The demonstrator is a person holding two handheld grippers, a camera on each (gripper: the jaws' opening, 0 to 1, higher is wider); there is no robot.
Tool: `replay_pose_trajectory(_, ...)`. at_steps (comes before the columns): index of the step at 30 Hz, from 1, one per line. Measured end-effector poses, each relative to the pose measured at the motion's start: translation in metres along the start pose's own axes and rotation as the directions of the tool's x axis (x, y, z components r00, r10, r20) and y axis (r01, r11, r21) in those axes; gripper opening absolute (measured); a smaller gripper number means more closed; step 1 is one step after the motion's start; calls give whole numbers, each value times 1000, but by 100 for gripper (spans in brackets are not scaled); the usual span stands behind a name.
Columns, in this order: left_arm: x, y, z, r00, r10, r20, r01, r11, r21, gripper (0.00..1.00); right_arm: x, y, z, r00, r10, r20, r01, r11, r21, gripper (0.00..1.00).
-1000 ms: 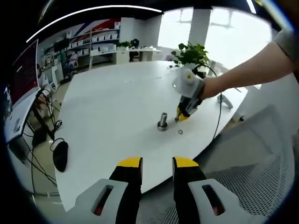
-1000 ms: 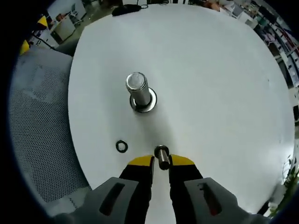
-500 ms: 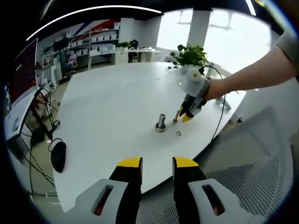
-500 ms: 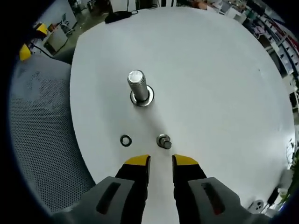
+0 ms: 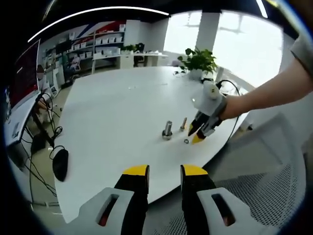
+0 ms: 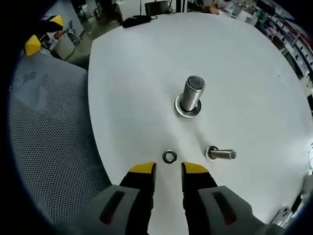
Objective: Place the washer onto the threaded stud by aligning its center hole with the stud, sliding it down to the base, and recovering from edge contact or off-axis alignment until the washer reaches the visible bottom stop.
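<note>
On the white table [image 6: 146, 73] a large threaded stud [image 6: 190, 95] stands upright on its flanged base. A small dark washer [image 6: 169, 156] lies flat on the table just ahead of my right gripper [image 6: 168, 170], which is open with nothing between its yellow tips. Right of the washer stands a small bolt [image 6: 221, 154]. In the left gripper view the stud [image 5: 167, 130], small bolt [image 5: 184, 124] and washer [image 5: 186, 142] sit near the table's edge, with the right gripper [image 5: 201, 132] over the washer. My left gripper [image 5: 165, 171] is open, back off the table.
A grey mesh chair [image 6: 49, 142] lies below the table edge beside the washer. A black mouse [image 5: 59, 164] and cables lie at the left. A potted plant [image 5: 198, 61] stands at the far edge. A person's arm [image 5: 264, 93] reaches in from the right.
My right gripper let go of the small bolt, left it standing on the table, and moved across to the washer. The left gripper has stayed put.
</note>
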State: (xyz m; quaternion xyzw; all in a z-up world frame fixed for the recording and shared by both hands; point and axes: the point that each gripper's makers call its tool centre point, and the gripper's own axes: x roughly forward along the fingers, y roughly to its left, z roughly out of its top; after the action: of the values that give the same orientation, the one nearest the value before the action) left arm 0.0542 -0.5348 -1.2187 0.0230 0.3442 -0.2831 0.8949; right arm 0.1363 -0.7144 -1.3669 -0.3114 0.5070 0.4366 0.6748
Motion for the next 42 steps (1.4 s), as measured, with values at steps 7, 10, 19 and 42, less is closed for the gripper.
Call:
replay_pose_trajectory(7, 0, 0, 0, 1000, 0, 2, 0, 1000, 0, 23, 6, 0, 0, 1000, -2, -16, 1, 1000, -12, 23)
replay_pose_trajectory(10, 0, 0, 0, 1000, 3, 3, -3, 1000, -2, 23, 7, -1, 0, 1000, -18, -22, 17, 999, -31, 21)
replay_pose_trajectory(19, 0, -2, 3, 1000, -11, 17, 11, 1000, -6, 24, 7, -1, 2, 1000, -11, -8, 10, 996, -86, 20)
replay_pose_trajectory(42, 0, -4, 4, 1000, -25, 20, 25, 1000, -5, 23, 9, 4, 8, 966, -86, -244, 35, 978, -206, 14)
